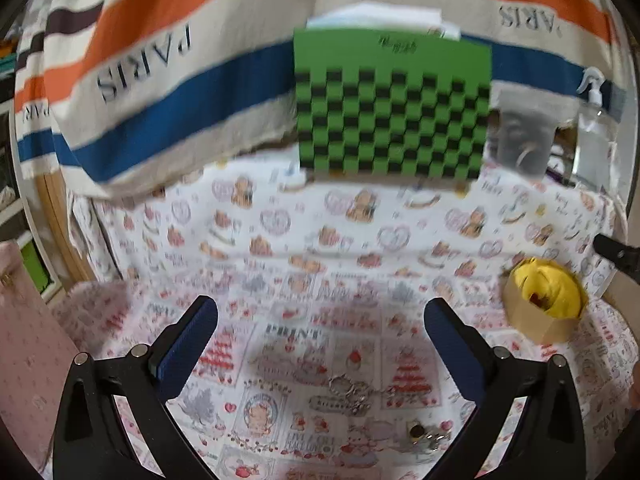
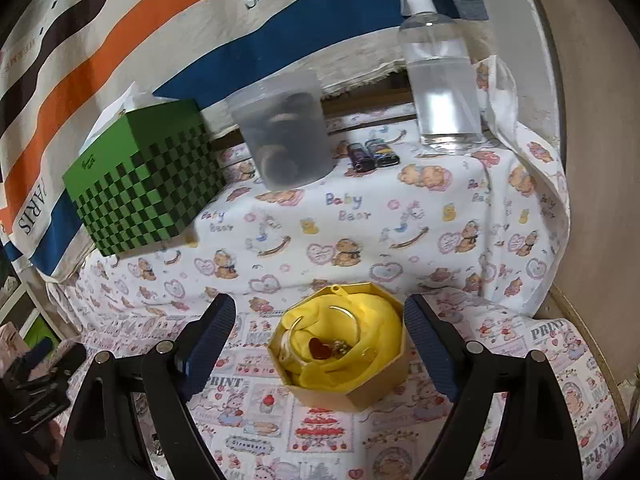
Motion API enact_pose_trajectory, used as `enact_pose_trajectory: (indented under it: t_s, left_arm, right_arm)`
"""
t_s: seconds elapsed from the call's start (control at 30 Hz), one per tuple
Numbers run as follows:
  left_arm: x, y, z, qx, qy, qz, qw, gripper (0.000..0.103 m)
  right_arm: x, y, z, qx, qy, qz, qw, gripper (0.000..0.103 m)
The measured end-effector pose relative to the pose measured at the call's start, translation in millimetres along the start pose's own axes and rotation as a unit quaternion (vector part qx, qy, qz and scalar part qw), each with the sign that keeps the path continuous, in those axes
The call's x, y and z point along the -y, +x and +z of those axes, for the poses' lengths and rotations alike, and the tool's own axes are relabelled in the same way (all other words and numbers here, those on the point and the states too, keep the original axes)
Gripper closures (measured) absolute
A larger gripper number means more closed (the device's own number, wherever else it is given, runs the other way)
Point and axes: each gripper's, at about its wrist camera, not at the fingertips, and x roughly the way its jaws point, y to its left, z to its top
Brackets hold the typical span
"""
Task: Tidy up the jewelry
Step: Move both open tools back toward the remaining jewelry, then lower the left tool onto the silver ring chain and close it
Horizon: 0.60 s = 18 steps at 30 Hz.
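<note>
Your right claw (image 2: 320,344) stands wide apart, nothing between the pads, and the open gold jewelry box (image 2: 344,380) sits right in the gap without touching either finger. Inside it, on the yellow lining (image 2: 372,328), lie a thin gold bangle (image 2: 344,312) and a red heart piece (image 2: 318,347). Your left claw (image 1: 320,344) is spread wide too, holding nothing, over the printed cloth (image 1: 304,264) covering the table. Just below its fingers on the cloth lie a silver chain piece (image 1: 348,390) and, nearer you, a small dark-stoned item (image 1: 418,432); the blur hides the detail. From that side, the gold box shows toward the table's right edge. Along the far edge stand the green checkered box (image 2: 144,184), a frosted plastic tub (image 2: 284,136), two small dark lighters (image 2: 374,154) and a clear pump bottle (image 2: 440,72) at the far right corner. A striped cloth (image 2: 120,40) hangs behind.
</note>
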Motion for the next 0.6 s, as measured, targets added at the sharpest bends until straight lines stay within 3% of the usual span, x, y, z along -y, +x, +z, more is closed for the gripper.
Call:
enact_pose_trajectory:
  t_s: [0.2, 0.37, 0.6]
  left_arm:
    - [1, 29, -13, -0.064, 0.026, 0.015, 0.9975, 0.003]
    - [1, 43, -19, -0.108, 0.022, 0.006, 0.9939, 0.019]
    - [1, 64, -26, -0.172, -0.005, -0.048, 0.9839, 0.057]
  right_arm:
    - [-12, 12, -9, -0.018, -0.027, -0.01, 0.999, 0.015]
    - [-18, 16, -14, -0.029, -0.041, -0.006, 0.999, 0.015]
    - [-19, 19, -15, -0.037, -0.046, -0.009, 0.998, 0.015]
